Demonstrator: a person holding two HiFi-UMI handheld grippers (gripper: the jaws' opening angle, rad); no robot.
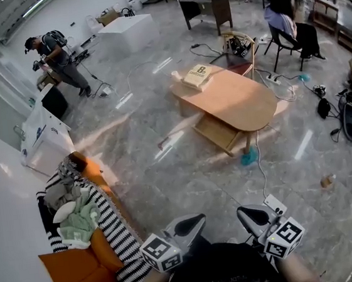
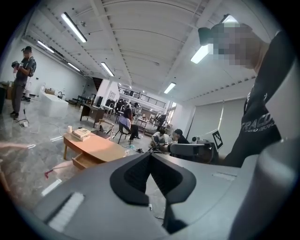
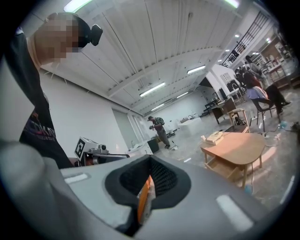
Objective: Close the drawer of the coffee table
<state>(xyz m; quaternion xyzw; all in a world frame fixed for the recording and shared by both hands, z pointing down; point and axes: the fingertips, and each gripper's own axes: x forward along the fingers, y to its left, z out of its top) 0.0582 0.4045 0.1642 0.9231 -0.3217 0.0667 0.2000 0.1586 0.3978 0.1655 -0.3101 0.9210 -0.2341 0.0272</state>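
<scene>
Only head view shows orange sofa (image 1: 67, 269), drawer (image 1: 216, 132) standing open

A striped blanket (image 1: 120, 229) and orange cushions (image 1: 67, 269) lie lower left; a person (image 1: 59, 59) stands near a white block (image 1: 127, 30).

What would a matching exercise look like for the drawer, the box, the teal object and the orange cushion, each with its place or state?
1 drawer
2 box
3 teal object
4 orange cushion

A on the coffee table
B beside the striped cover
C pulled out
D on the floor by a table leg

Pairs: 1-C, 2-A, 3-D, 4-B
</scene>
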